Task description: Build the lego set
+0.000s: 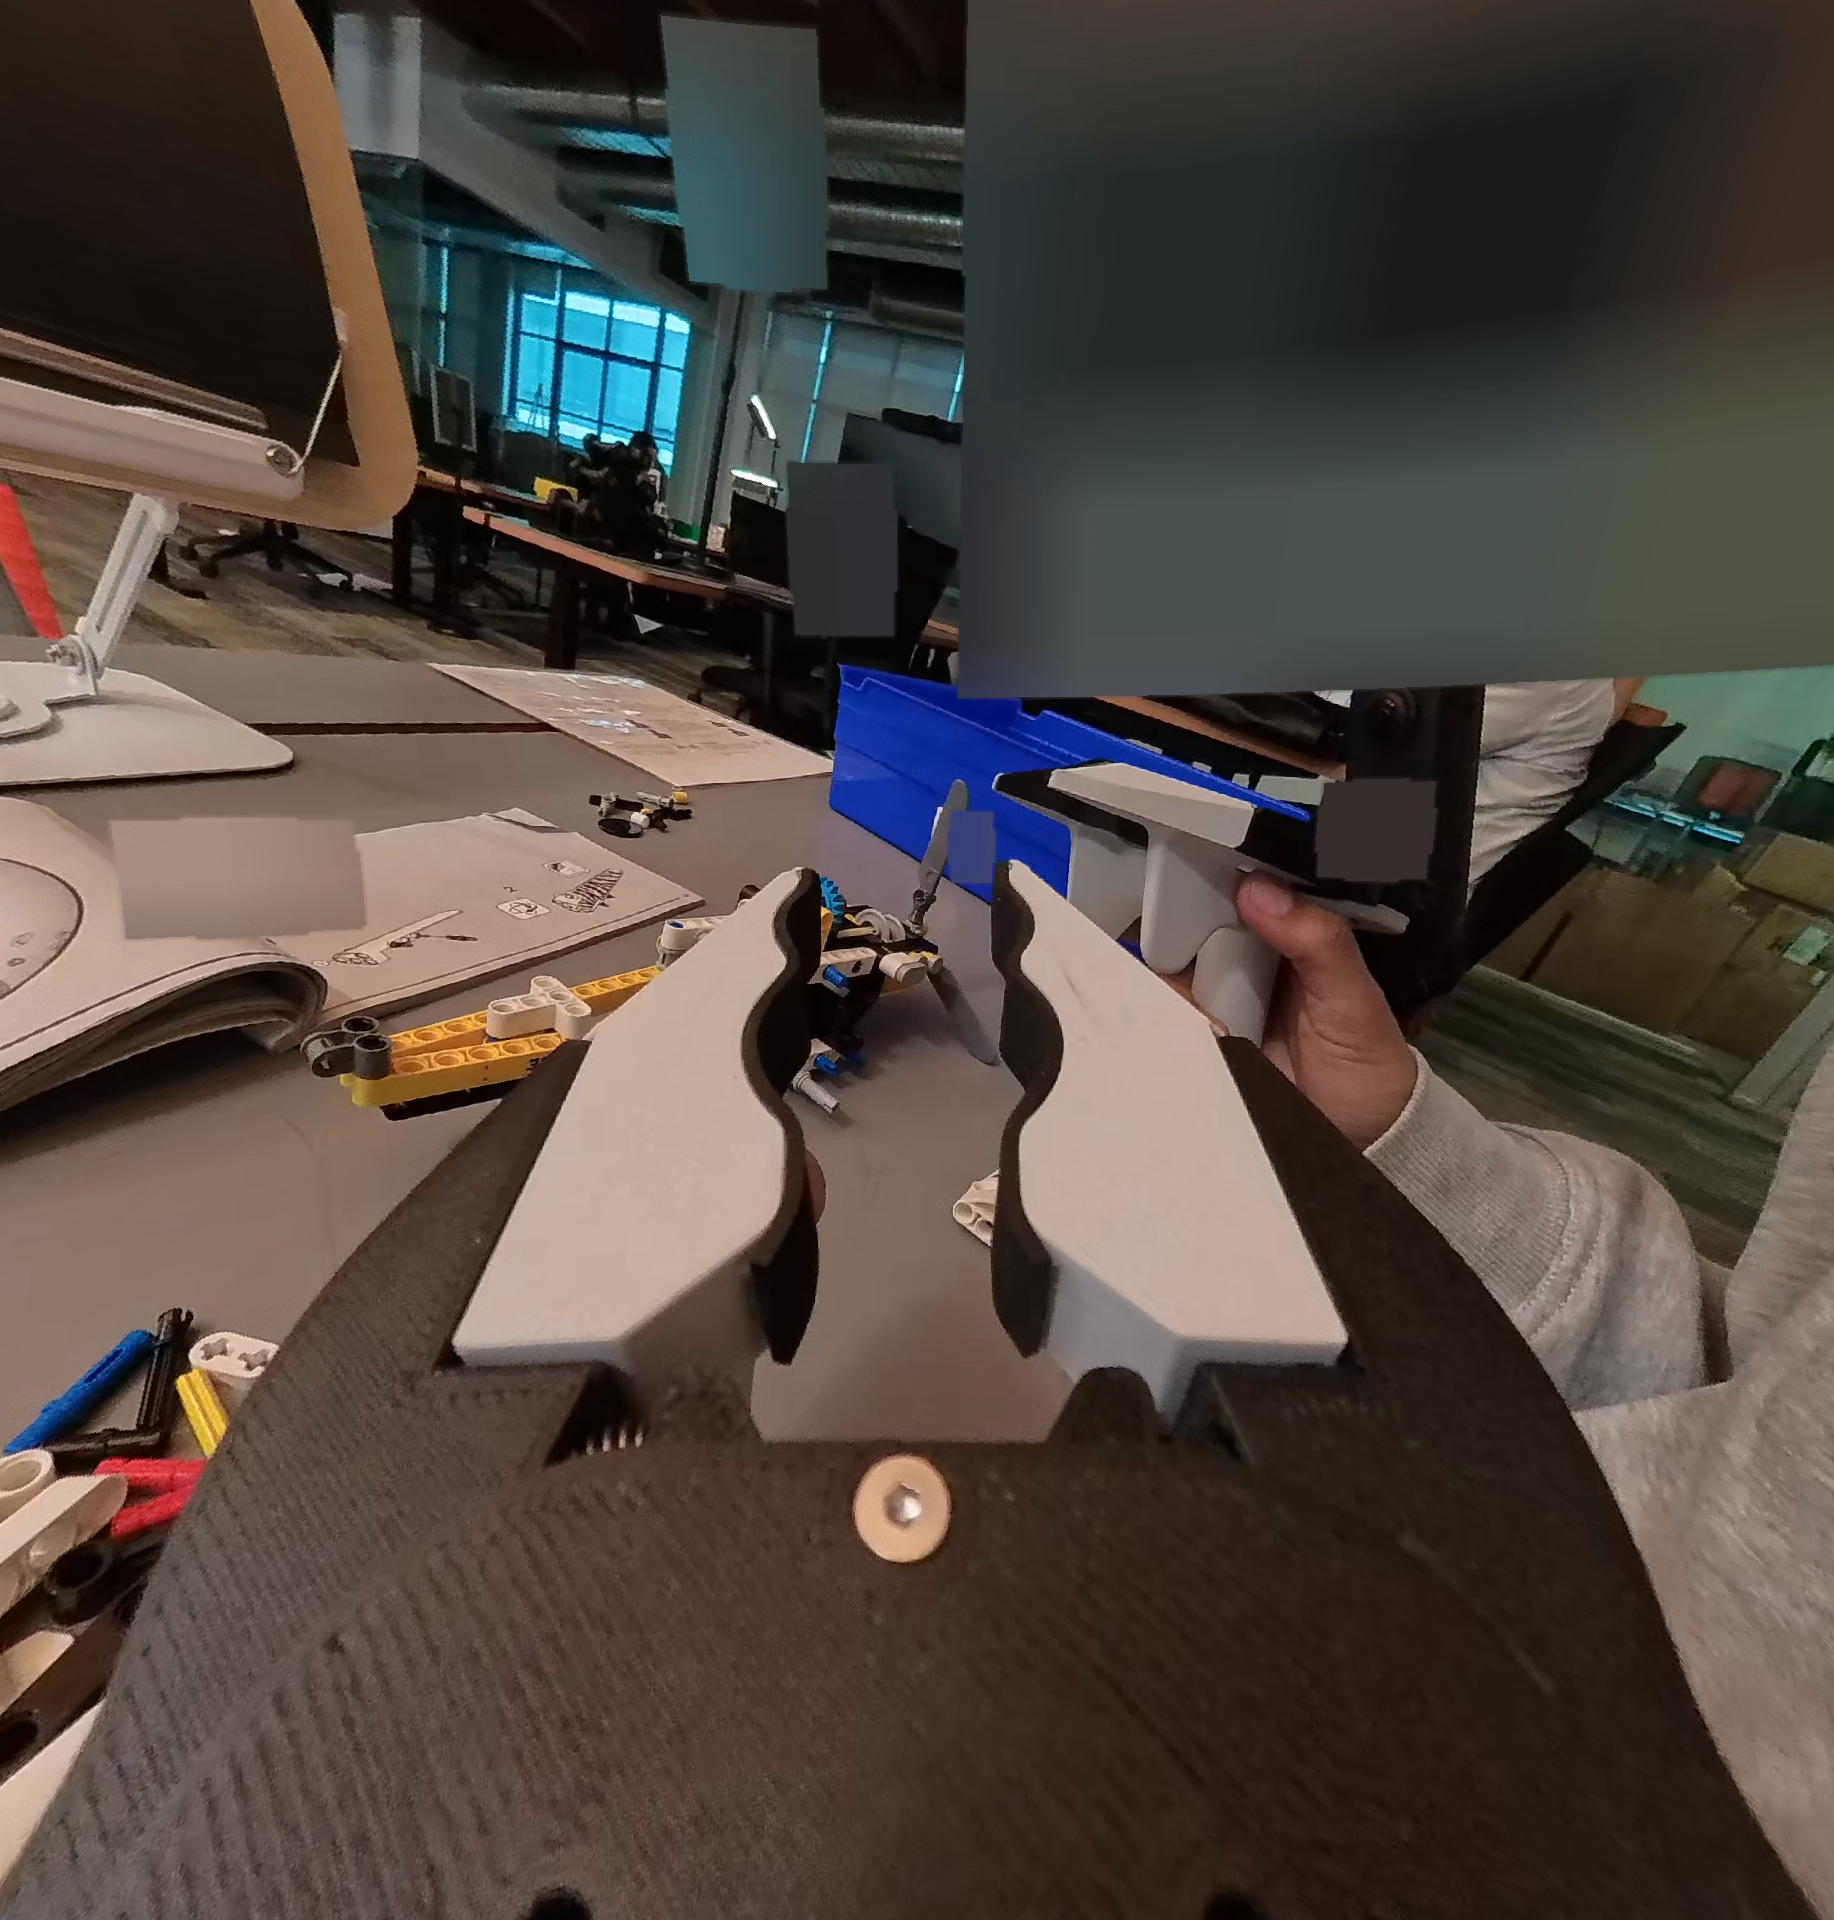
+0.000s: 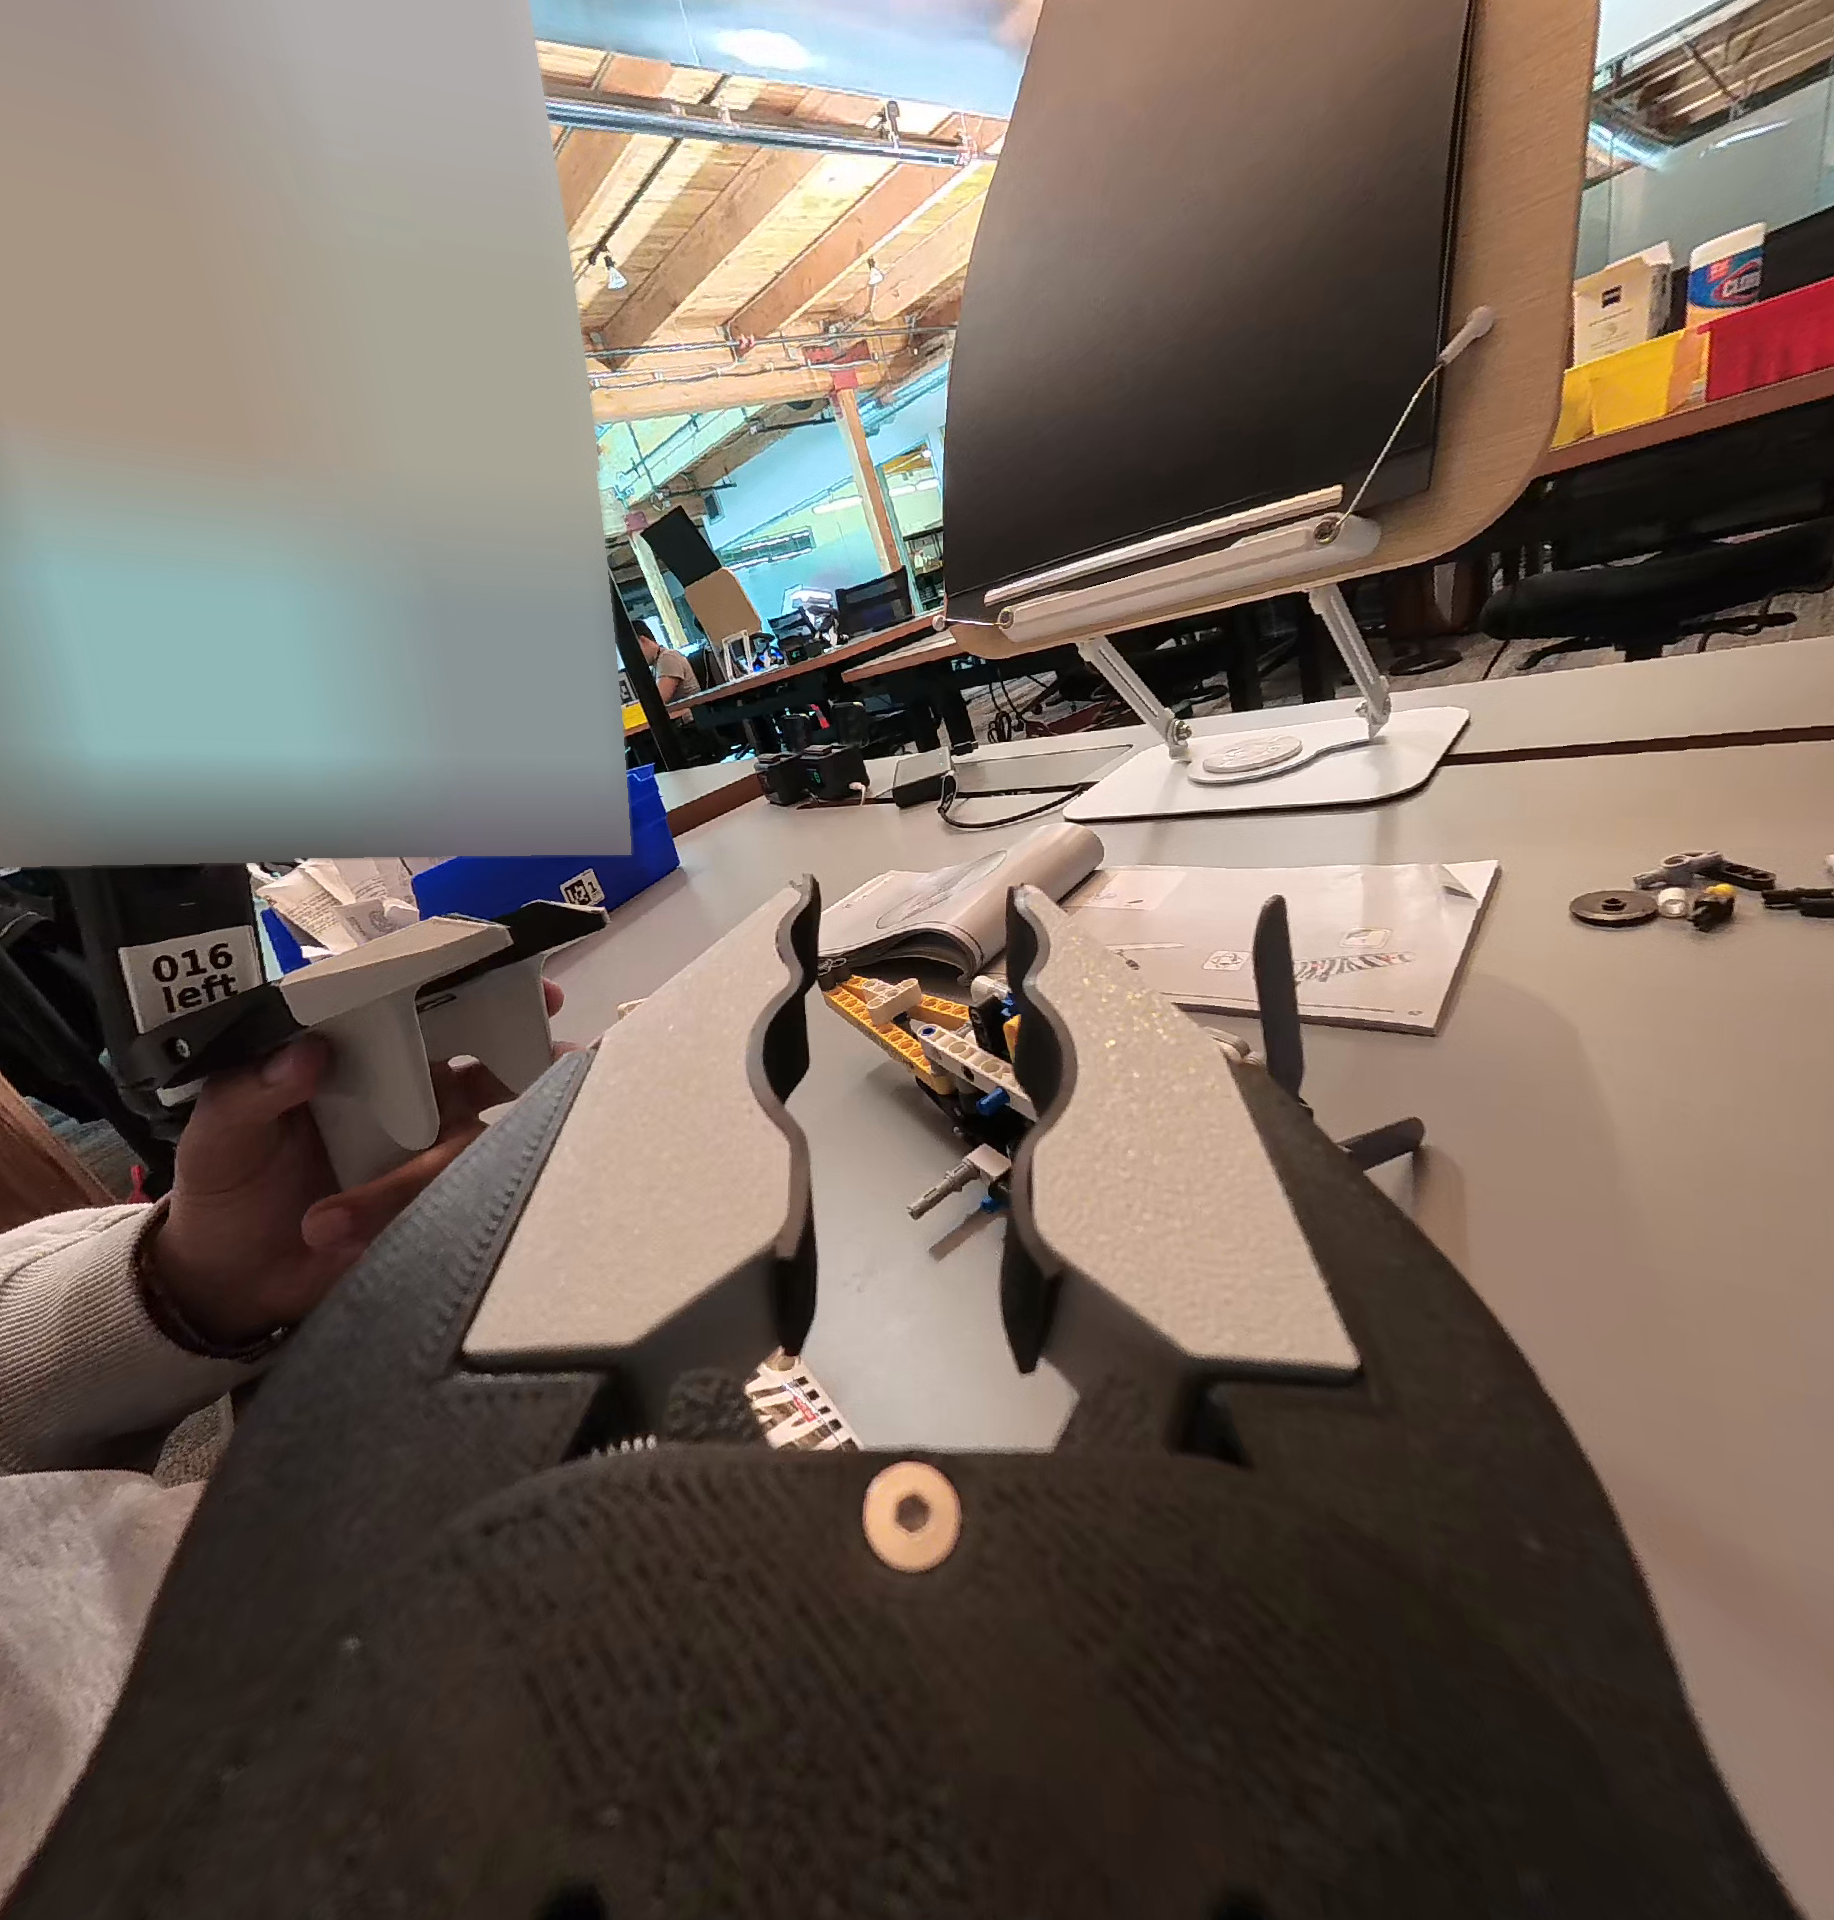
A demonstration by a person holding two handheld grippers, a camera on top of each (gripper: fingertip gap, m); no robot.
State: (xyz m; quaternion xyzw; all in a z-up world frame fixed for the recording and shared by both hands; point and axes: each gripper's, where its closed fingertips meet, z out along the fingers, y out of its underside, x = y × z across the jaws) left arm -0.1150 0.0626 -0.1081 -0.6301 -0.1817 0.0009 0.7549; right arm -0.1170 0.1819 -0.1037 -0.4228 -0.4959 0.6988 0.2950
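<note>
A part-built lego model of yellow beams with black, blue and white parts lies on the grey table. My left gripper is open and empty, just above and short of the model. Its left finger hides part of the model. My right gripper is open and empty, with the model showing between its fingers and apart from them. Grey blades stick up from the model. A hand holds each gripper's handle.
An open instruction booklet lies left of the model. Loose lego pieces are heaped at the near left, and a few small parts lie farther off. A blue bin and a laptop stand are behind.
</note>
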